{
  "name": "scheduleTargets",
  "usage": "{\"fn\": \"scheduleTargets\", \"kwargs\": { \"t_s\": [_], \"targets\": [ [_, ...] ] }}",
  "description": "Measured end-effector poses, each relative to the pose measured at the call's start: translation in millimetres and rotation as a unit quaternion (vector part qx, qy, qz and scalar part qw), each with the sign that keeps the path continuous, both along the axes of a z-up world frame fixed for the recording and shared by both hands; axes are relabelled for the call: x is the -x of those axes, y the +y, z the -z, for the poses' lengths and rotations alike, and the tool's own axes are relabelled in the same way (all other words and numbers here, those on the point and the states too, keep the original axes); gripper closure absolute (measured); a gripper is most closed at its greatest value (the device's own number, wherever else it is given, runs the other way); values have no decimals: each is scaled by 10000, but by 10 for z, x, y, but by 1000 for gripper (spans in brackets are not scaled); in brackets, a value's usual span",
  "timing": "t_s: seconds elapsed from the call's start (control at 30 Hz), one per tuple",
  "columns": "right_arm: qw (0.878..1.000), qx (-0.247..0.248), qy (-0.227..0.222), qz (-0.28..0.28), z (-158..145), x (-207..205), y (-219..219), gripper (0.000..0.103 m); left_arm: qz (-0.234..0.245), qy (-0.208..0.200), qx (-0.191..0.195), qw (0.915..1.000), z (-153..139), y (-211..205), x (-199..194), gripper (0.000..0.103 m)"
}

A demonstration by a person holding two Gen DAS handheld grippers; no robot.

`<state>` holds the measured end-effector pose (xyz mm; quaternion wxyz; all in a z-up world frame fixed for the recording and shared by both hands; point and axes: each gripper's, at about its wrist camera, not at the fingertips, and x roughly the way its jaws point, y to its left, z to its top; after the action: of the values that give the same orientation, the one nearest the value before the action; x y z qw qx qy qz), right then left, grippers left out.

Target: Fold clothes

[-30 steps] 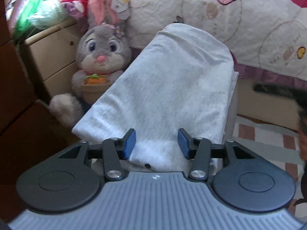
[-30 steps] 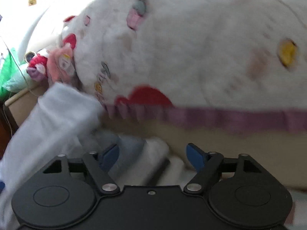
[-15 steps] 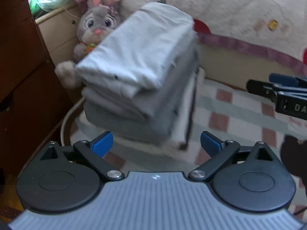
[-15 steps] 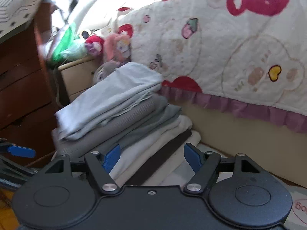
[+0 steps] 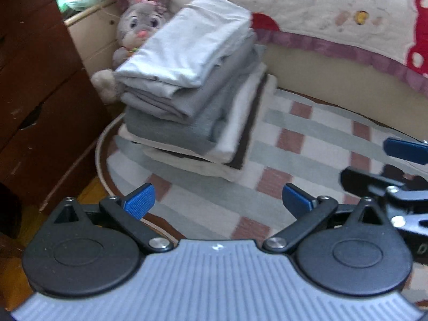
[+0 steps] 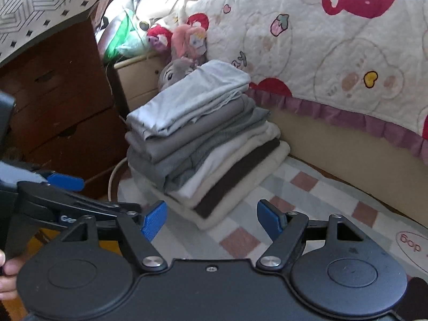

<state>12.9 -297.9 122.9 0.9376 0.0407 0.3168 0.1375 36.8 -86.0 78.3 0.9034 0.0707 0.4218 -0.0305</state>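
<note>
A stack of folded clothes [image 5: 192,112] [image 6: 203,144] stands on a checked rug [image 5: 307,139], with a light grey garment [image 5: 187,53] [image 6: 187,99] folded on top. My left gripper [image 5: 218,200] hovers over the rug in front of the stack, well apart from it; its jaws are opening and nothing is between them. My right gripper [image 6: 211,220] is open and empty, also short of the stack. One blue fingertip [image 5: 405,151] of the right gripper shows at the right edge of the left wrist view. A left gripper fingertip [image 6: 67,182] shows at the left of the right wrist view.
A bed with a cartoon quilt [image 6: 321,53] runs behind the rug [image 6: 321,187]. A grey plush rabbit [image 5: 139,24] leans behind the stack, beside a cream nightstand [image 5: 96,34]. A dark wooden dresser [image 5: 40,93] stands at the left. A person's fingers [image 6: 5,264] show at the left edge.
My left gripper let go of the light grey garment, opened wide and drew back from the stack. The right gripper also pulled back, so the whole stack now shows.
</note>
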Motion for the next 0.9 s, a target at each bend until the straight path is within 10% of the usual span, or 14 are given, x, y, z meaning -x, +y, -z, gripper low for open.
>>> {"fn": "scheduleTargets", "kwargs": {
  "t_s": [0.9],
  "targets": [
    [9970, 407, 311, 585, 63, 804, -297, 21, 530, -163, -78, 9984, 76, -324, 644, 0]
  ]
}}
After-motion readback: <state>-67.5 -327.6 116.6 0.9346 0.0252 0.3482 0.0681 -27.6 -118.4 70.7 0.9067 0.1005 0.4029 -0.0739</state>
